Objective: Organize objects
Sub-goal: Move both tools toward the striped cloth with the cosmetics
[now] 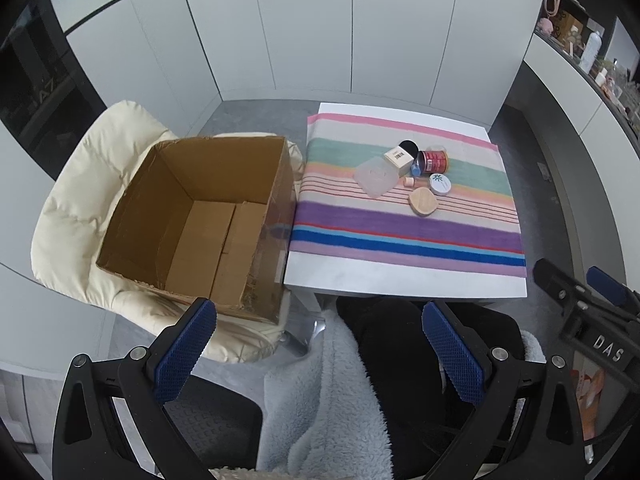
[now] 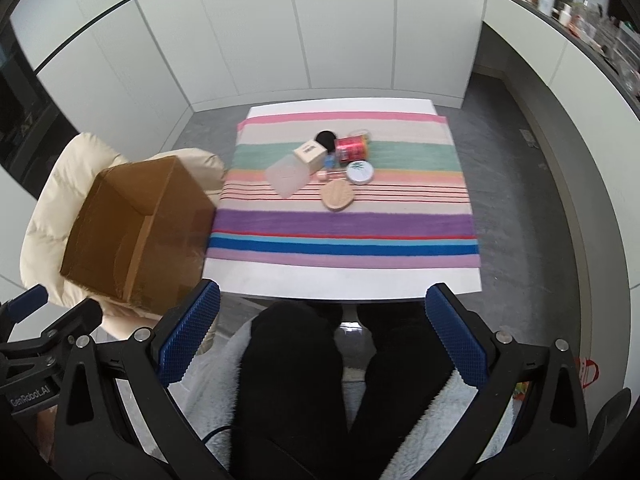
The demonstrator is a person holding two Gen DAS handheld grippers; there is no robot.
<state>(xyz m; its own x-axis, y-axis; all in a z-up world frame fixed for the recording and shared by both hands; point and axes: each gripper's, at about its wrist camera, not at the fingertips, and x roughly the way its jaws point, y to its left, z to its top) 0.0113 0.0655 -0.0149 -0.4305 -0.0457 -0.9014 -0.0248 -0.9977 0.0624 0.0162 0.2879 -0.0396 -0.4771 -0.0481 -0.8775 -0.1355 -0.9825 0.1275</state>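
A cluster of small items lies on a striped cloth (image 1: pixel 400 232) (image 2: pixel 344 236) over a white table: a frosted square lid (image 1: pixel 376 176) (image 2: pixel 289 177), a wooden box (image 1: pixel 399 158) (image 2: pixel 310 153), a red tin (image 1: pixel 434 160) (image 2: pixel 352 148), a white round tin (image 1: pixel 440 185) (image 2: pixel 360 171), a wooden oval piece (image 1: pixel 423 201) (image 2: pixel 338 196) and a black disc (image 1: pixel 409 146) (image 2: pixel 326 137). An open, empty cardboard box (image 1: pixel 200 220) (image 2: pixel 136 236) rests on a cream chair at the table's left. My left gripper (image 1: pixel 320 356) and right gripper (image 2: pixel 322 336) hang open above a person's lap, well short of the table.
The cream padded chair (image 1: pixel 80 208) (image 2: pixel 52 200) holds the box. A person's dark-trousered legs (image 2: pixel 296 380) and fleece garment (image 1: pixel 320 400) fill the foreground. White cabinet doors stand behind the table. A cluttered counter (image 1: pixel 592 52) (image 2: pixel 580 20) runs along the right.
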